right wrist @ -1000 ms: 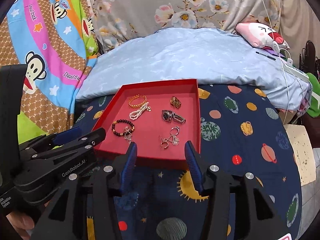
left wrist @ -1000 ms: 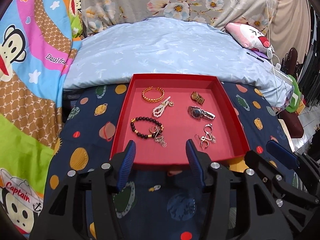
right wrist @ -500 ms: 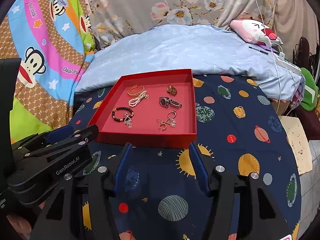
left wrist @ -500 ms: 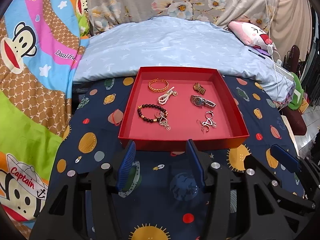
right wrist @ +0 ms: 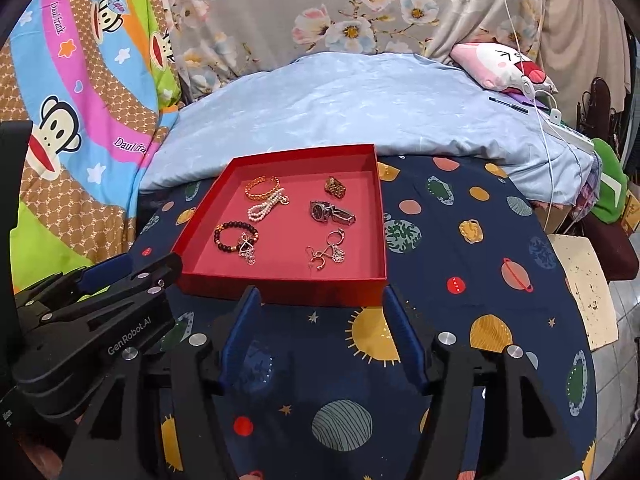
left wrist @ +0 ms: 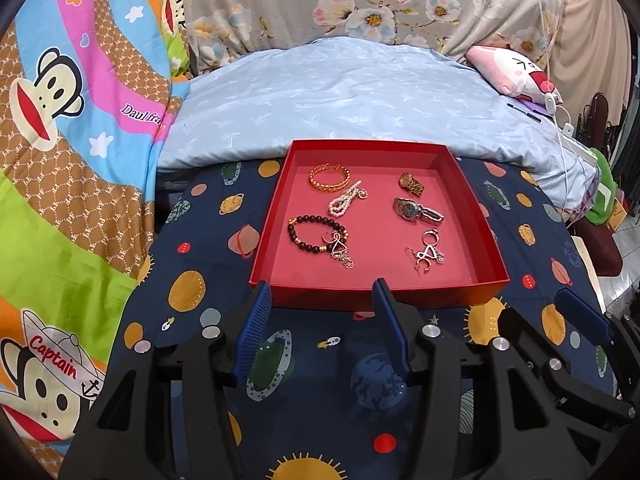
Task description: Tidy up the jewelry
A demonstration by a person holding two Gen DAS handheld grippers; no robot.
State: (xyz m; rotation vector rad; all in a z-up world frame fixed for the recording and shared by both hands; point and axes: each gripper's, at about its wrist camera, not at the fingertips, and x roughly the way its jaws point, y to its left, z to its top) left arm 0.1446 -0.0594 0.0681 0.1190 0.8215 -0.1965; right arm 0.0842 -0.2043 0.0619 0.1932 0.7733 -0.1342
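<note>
A red tray (left wrist: 476, 212) (right wrist: 382, 216) lies on the navy planet cloth. In it are a gold bracelet (left wrist: 329, 177), a pearl bracelet (left wrist: 343, 202), a black bead bracelet (left wrist: 310, 232) with a silver charm, a gold watch (left wrist: 411, 183), a silver watch (left wrist: 416, 211) and silver earrings (left wrist: 429, 255). My left gripper (left wrist: 322, 294) is open and empty, just short of the tray's near wall. My right gripper (right wrist: 320, 300) is open and empty at the tray's near right corner. The left gripper also shows in the right wrist view (right wrist: 132, 268).
A pale blue quilt (left wrist: 352, 96) rises behind the tray. A colourful monkey blanket (left wrist: 60, 128) lies to the left. A pink plush toy (left wrist: 512, 72) and white cables (left wrist: 568, 132) sit at the far right. Floor tiles (right wrist: 628, 320) show past the cloth's right edge.
Both grippers have pulled back from the tray, so it looks smaller and farther. Both stay open. The jewelry has not moved.
</note>
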